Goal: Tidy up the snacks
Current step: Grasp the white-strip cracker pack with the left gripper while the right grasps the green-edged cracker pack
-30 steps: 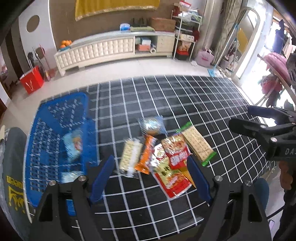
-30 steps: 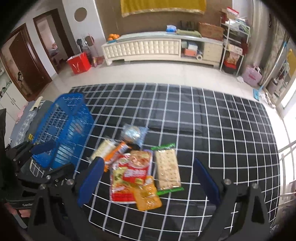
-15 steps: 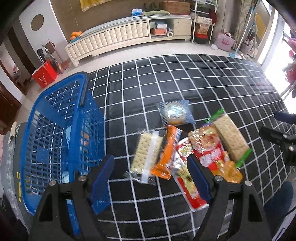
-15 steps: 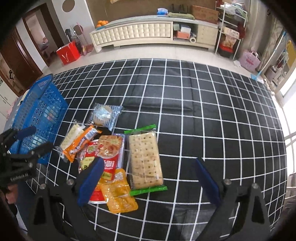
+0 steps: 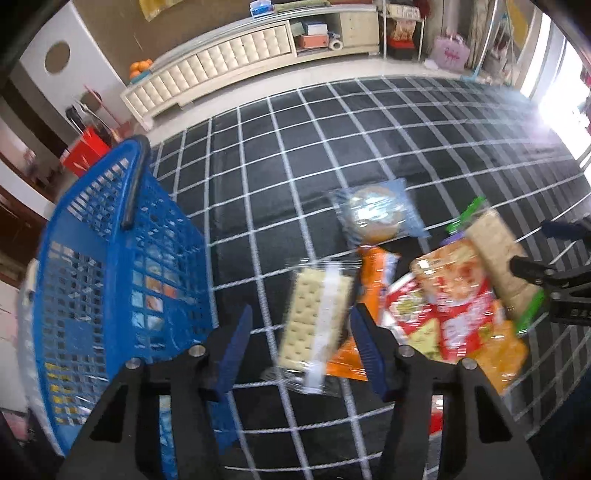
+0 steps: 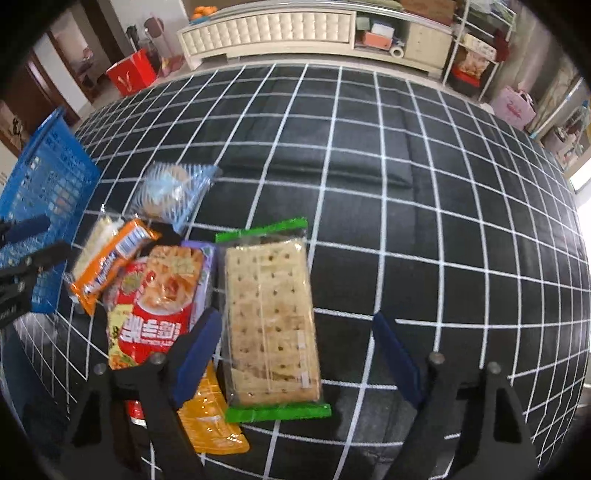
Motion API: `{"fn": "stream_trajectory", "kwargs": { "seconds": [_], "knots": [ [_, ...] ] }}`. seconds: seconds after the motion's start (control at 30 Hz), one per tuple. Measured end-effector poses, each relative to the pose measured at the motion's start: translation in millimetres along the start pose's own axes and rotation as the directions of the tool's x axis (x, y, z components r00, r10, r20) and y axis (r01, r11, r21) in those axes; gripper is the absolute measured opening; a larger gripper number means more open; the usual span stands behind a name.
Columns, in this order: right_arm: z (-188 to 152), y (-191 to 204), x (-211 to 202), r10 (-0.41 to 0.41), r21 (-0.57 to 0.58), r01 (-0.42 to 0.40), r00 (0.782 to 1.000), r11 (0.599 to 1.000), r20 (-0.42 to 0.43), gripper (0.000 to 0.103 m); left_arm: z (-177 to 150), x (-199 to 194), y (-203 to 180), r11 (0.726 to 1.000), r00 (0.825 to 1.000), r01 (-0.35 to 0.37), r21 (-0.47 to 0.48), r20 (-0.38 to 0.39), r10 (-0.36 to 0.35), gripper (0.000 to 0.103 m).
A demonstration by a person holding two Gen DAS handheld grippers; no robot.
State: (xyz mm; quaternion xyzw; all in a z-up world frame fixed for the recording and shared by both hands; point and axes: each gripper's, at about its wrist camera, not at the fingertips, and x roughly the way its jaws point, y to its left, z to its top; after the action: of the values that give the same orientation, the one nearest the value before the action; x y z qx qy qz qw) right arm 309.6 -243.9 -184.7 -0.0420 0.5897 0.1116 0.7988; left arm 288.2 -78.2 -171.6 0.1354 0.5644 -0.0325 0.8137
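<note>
Both grippers hang wide open and empty, the left gripper (image 5: 299, 339) over the clear cracker pack (image 5: 317, 317) beside the basket (image 5: 122, 266), where its far finger could snag the overlapping orange packet (image 5: 373, 280).

home living room: tufted sideboard (image 6: 273, 27)
</note>
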Motion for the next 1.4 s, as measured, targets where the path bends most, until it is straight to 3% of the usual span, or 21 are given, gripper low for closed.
{"fn": "stream_trajectory", "kwargs": {
  "seconds": [0.2,0.37,0.43,0.53,0.63,0.9,0.97,1.0,1.07,1.17,1.23,1.4],
  "knots": [
    [-7,-5,12,-0.017,-0.011,0.017,1.000,1.000,-0.020,0.087,4,24,0,1.000,0.999,-0.027,0.004,-0.045,0.027,0.043],
    [-10,-11,13,0.015,0.001,-0.015,1.000,1.000,-0.016,0.087,5,49,0,0.996,0.989,0.089,-0.024,-0.113,-0.092,0.044],
    [-11,-10,13,0.014,-0.005,-0.014,1.000,1.000,-0.015,0.087,4,55,-3,0.996,0.989,0.091,-0.010,-0.120,-0.092,0.054],
    [-9,-7,13,0.012,-0.010,-0.012,1.000,1.000,-0.018,0.087,4,66,-6,0.999,0.989,0.047,0.025,-0.138,-0.043,0.060],
    [-6,6,13,0.010,-0.030,-0.011,1.000,0.999,-0.014,0.087,5,72,-2,0.999,0.991,0.040,0.010,-0.132,-0.038,0.069],
    [-1,6,11,0.064,-0.004,-0.064,0.998,0.998,-0.021,0.087,12,80,12,0.996,0.985,0.083,-0.043,-0.146,-0.088,0.070],
    [-1,3,9,0.100,0.018,-0.100,0.995,0.995,-0.022,0.087,11,82,23,0.989,0.979,0.118,-0.086,-0.155,-0.130,0.070],
    [1,1,8,0.107,0.027,-0.107,0.994,0.994,-0.023,0.087,10,87,30,0.976,0.967,0.163,-0.148,-0.173,-0.188,0.069],
    [3,0,7,0.105,0.036,-0.104,0.994,0.994,-0.025,0.087,10,88,31,0.978,0.969,0.161,-0.135,-0.164,-0.183,0.071],
    [6,1,7,0.096,0.043,-0.095,0.995,0.995,-0.030,0.087,7,84,27,0.980,0.973,0.180,-0.087,-0.131,-0.190,0.058],
    [8,2,8,0.098,0.046,-0.096,0.994,0.994,-0.038,0.087,7,81,23,0.979,0.972,0.196,-0.051,-0.121,-0.201,0.042],
    [8,5,11,0.083,0.049,-0.080,0.995,0.996,-0.055,0.087,4,78,17,0.980,0.973,0.194,-0.049,-0.117,-0.199,0.042]
  ]
}}
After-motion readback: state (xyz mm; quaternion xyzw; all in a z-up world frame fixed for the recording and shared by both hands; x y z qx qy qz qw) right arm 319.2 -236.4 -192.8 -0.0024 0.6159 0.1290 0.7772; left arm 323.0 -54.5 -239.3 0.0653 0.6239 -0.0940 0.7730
